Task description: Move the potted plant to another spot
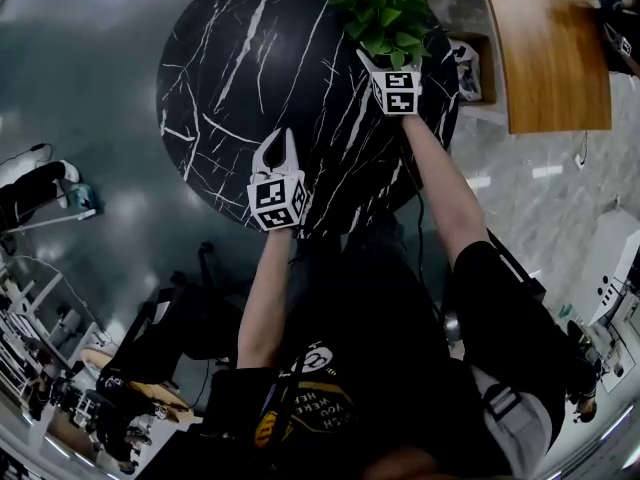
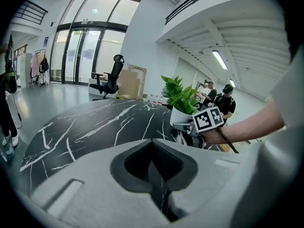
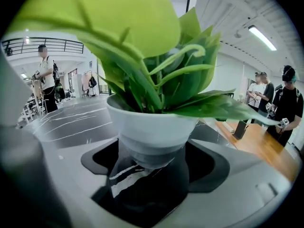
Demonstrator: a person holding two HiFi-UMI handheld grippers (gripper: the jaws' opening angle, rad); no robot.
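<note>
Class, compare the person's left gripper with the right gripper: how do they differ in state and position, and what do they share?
The left gripper has its jaws together on nothing; the right gripper has its jaws wider, clasping the white pot of the potted plant. The left gripper sits over the near edge of the table; the right gripper reaches to its far side. Both carry a marker cube.

Left gripper (image 1: pixel 280 143) closed; outstretched right gripper (image 1: pixel 392 64) clamps potted plant (image 1: pixel 384 8).
</note>
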